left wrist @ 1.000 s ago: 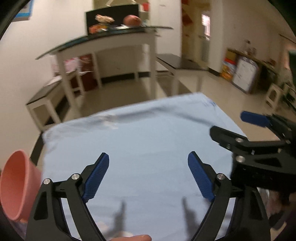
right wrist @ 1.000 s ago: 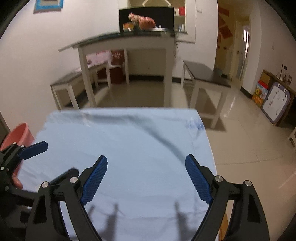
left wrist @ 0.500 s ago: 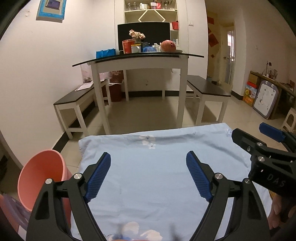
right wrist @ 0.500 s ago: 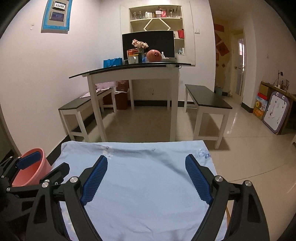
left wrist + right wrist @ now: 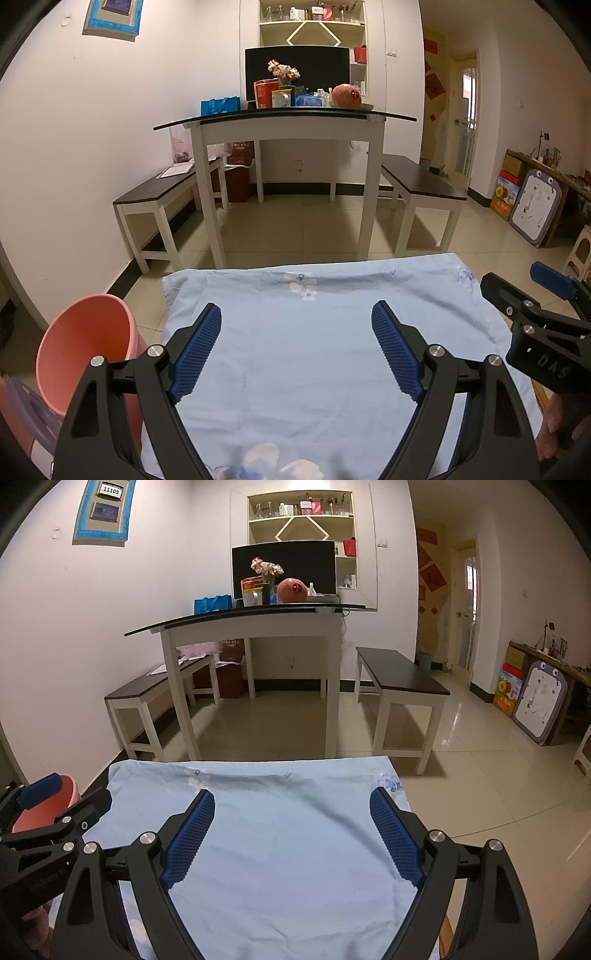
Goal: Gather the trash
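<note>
ribbed blue tool (image 5: 296, 347) pads agape over smooth, perhaps cotton cloth (image 5: 314, 362)

A home dining room: a white dining table (image 5: 284, 123) with two benches (image 5: 421, 181) (dark-topped), a tiled floor (image 5: 480, 768), wall shelves (image 5: 301, 515) of glassware.

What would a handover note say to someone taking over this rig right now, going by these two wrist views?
Left gripper: open, empty, above the blue cloth.
Right gripper: open, empty, above the same cloth.
Pink bin: on the floor off the cloth's left edge, beside the left gripper.
Trash: none visible on the cloth in either view.
Done: cannot tell whether anything is in the bin; its inside shows nothing from here.
Left: locate any trash; probably look beyond the cloth, since both grippers hold nothing.
</note>
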{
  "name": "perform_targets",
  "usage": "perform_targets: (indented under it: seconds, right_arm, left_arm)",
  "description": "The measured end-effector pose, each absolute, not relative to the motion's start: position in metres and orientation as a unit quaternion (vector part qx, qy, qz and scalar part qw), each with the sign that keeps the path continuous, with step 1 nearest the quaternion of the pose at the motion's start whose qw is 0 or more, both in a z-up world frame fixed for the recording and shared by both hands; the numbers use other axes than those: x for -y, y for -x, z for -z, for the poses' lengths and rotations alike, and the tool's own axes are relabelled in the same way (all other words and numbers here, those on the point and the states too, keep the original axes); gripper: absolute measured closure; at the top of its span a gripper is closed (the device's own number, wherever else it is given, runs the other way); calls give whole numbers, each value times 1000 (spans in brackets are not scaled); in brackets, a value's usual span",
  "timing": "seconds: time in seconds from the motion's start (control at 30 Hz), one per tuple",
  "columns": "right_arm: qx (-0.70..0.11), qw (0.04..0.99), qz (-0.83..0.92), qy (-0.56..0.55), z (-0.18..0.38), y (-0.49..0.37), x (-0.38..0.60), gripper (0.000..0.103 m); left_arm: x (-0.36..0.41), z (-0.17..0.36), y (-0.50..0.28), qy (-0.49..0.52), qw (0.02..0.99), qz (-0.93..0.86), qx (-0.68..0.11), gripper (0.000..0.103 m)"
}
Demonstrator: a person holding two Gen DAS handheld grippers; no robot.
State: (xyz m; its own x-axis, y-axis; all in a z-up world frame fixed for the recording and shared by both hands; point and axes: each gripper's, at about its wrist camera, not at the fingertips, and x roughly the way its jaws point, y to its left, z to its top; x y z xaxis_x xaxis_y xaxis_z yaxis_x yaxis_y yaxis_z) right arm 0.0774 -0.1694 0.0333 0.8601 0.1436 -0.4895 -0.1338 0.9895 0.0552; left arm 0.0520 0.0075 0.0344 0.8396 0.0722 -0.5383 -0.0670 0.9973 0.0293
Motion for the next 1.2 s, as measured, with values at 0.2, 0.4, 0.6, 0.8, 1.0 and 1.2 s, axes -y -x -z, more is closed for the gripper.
perform_targets:
  seconds: [0.2,0.4,0.6,0.8,1.0,1.2]
  right_arm:
    - [-255,964,-72,-10,-32,-78,170,19]
    - [-257,964,-73,-9,-31,-77,171,19]
    - [-258,964,-71,-10,-29,-79,173,19]
    - [-259,963,-69,-9,-27,-81,178,19]
    - [-260,963,-70,-8,-27,-80,180,19]
    - [-261,963,-69,-8,-26,-80,180,19]
  left_arm:
    - [-8,-35,-54,-5,959,-37,-282,19]
    - [-10,-36,-55,-4,960,-39,-278,19]
    - [-9,-36,-57,-5,960,-41,-277,19]
    - [-8,-36,-57,-6,959,-42,-280,19]
    - [-5,-37,-57,-7,959,-41,-281,19]
    - [-5,-37,-57,-4,958,-41,-282,19]
